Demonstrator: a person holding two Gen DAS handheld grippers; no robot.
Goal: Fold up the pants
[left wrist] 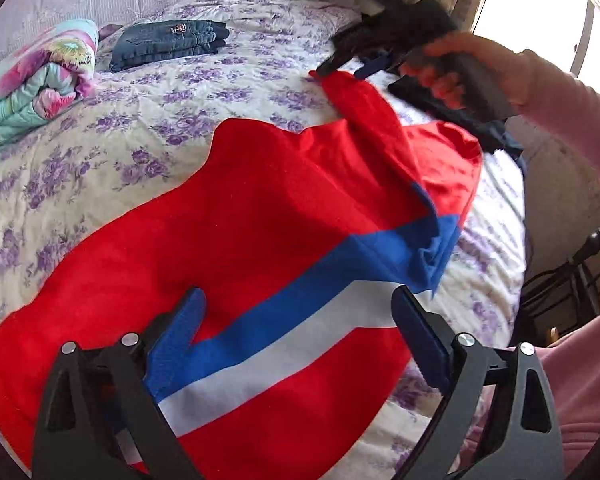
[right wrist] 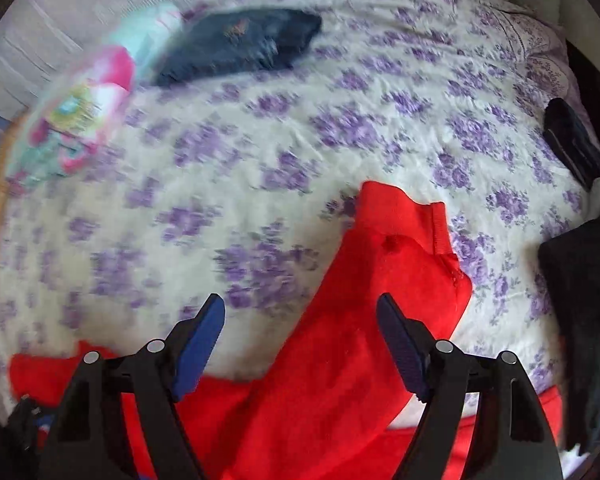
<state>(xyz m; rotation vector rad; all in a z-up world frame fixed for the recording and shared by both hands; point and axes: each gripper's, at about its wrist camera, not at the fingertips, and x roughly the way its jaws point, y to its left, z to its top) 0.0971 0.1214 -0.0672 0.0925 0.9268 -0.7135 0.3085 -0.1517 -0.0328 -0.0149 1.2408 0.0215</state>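
Blue-padded fingers of the left gripper fill the bottom of the left wrist view, spread wide apart and holding nothing, hovering just over the red fleece pants with a blue and white stripe. These pants lie across the middle of the floral purple-and-cream bedspread, the striped part nearest the camera and one end lifted toward the upper right of the frame.

Up there the right gripper meets the raised red corner; from the left view it looks pinched on the cloth. Yet the right wrist view shows the right gripper's own fingers set apart, with the red fabric running between and under them toward a ribbed hem in the middle of the frame. So whether it truly grips the pants I cannot tell.

My judgement is that a fold is under way, with the lifted end being carried over the flat body. To do it well, the right side should hold the hem by its edge and keep it taut, while the left comes down on the striped part to pin the lower layer so it does not drag. Fleece clings to itself, so lay it, do not slide it.

Folded dark denim jeans and a rolled pastel flowered blanket sit in the upper left, well apart from the work.
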